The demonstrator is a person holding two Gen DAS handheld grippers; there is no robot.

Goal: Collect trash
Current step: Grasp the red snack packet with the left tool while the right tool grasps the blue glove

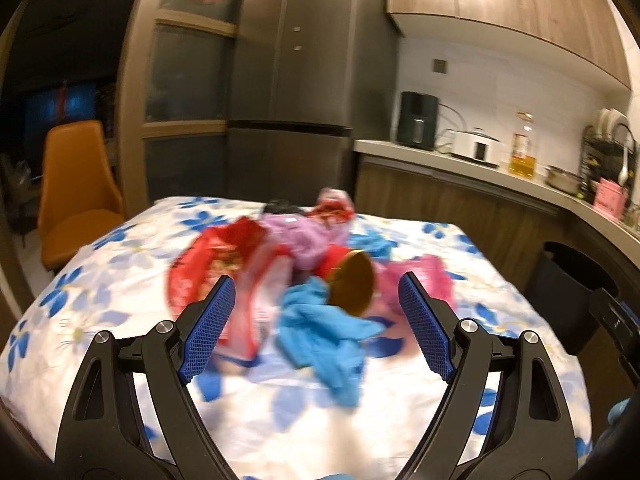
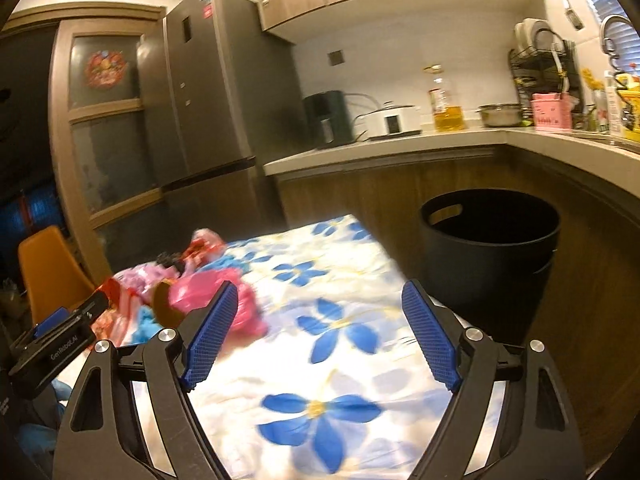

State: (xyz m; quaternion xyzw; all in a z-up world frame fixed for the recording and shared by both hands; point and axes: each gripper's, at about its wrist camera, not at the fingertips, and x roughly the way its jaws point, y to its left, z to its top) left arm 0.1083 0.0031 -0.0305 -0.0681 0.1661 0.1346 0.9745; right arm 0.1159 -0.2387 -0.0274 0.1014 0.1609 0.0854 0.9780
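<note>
- On the flowered tablecloth (image 1: 120, 280), the trash pile (image 1: 304, 264) is motion-blurred; exact pieces cannot be counted.
- Distinguishable: one blue crumpled piece (image 1: 320, 328), one brown disc (image 1: 354, 286), red and pink wrappers.
- One black bin (image 2: 488, 256) stands beside the table, apart from the pile.
- Left gripper (image 1: 316, 328) and right gripper (image 2: 320, 332): both spread wide, grasping nothing.

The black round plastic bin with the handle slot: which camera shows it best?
The right wrist view. There the black round plastic bin stands whole beside the flowered tablecloth, with rim, handle slot and dark inside visible. The left wrist view catches only part of it at the right edge, cut off.
</note>
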